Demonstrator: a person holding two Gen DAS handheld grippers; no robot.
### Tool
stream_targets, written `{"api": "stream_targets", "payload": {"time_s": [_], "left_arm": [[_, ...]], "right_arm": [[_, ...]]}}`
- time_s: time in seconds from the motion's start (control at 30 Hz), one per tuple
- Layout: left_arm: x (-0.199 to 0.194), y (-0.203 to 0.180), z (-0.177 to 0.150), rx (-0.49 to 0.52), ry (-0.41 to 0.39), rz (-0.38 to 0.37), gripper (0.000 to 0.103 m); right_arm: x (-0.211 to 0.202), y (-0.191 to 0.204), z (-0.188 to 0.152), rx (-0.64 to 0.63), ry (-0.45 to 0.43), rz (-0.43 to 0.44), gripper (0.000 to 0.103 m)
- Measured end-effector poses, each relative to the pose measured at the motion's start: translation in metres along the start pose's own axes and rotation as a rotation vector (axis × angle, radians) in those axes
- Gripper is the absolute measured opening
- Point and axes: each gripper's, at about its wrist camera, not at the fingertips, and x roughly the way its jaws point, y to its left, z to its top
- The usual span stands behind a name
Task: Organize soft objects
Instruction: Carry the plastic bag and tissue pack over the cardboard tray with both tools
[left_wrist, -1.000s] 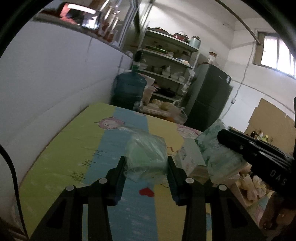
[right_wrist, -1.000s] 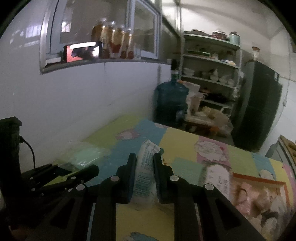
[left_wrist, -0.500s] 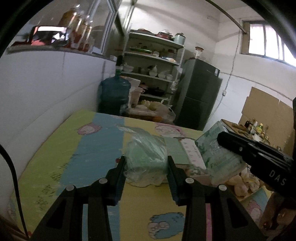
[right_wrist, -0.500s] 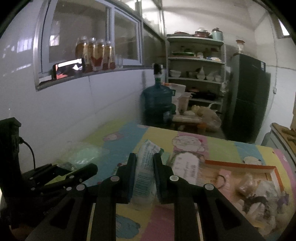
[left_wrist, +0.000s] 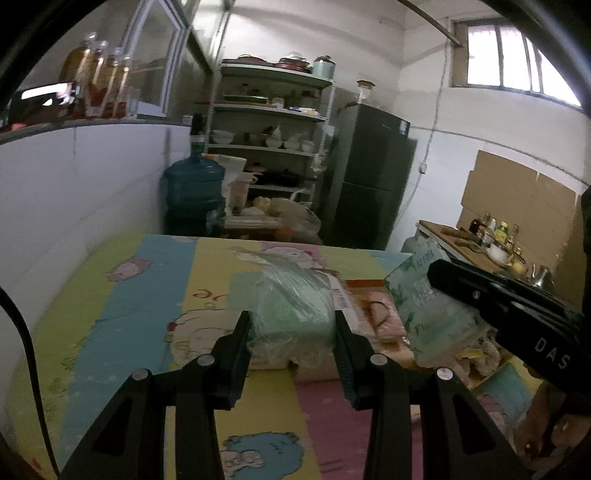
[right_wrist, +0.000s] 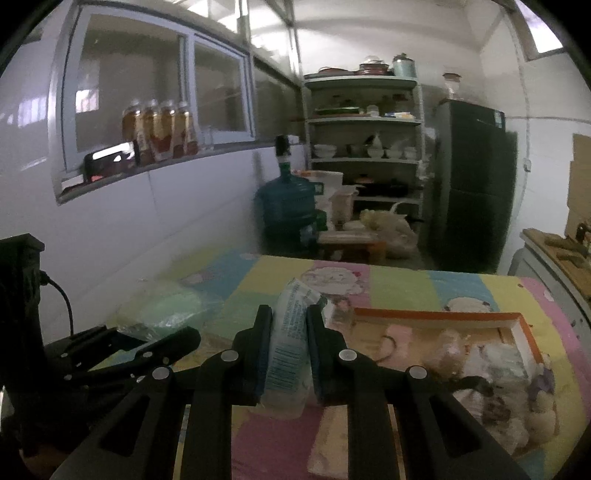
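Observation:
My left gripper (left_wrist: 292, 325) is shut on a clear plastic bag of pale green soft stuff (left_wrist: 293, 304), held above the colourful cartoon play mat (left_wrist: 129, 306). My right gripper (right_wrist: 289, 321) is shut on a flat white and blue-green tissue pack (right_wrist: 290, 343). In the left wrist view that tissue pack (left_wrist: 424, 299) hangs at the right under the right gripper's black body. In the right wrist view the green bag (right_wrist: 166, 308) and the left gripper (right_wrist: 144, 343) show at lower left. An orange-rimmed shallow box (right_wrist: 436, 317) with several soft toys and packets lies on the mat ahead to the right.
A white wall borders the mat on the left, with bottles (right_wrist: 159, 129) on its sill. Beyond the mat stand a blue water jug (left_wrist: 194, 192), a low stool with bags, a shelf rack (left_wrist: 269, 129) and a dark fridge (left_wrist: 369, 177). A side counter (left_wrist: 480, 243) with bottles is at right.
Both grippers have swung rightward across the mat with their loads still held. The orange-rimmed box has come into view ahead, and the wall has slid off to the left.

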Motion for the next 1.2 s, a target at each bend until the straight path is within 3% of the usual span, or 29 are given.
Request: {"api": "stream_targets", "payload": {"time_s": [0.5, 1.2], "left_arm": [[0.025, -0.068, 0.0, 0.067, 0.029, -0.084, 0.042], [0.079, -0.137, -0.001, 0.122, 0.082, -0.129, 0.042]], "right_arm": [[-0.031, -0.063, -0.011, 0.07, -0.016, -0.083, 0.019], [-0.043, -0.157, -0.029, 0.2, -0.024, -0.14, 0.019]]}}
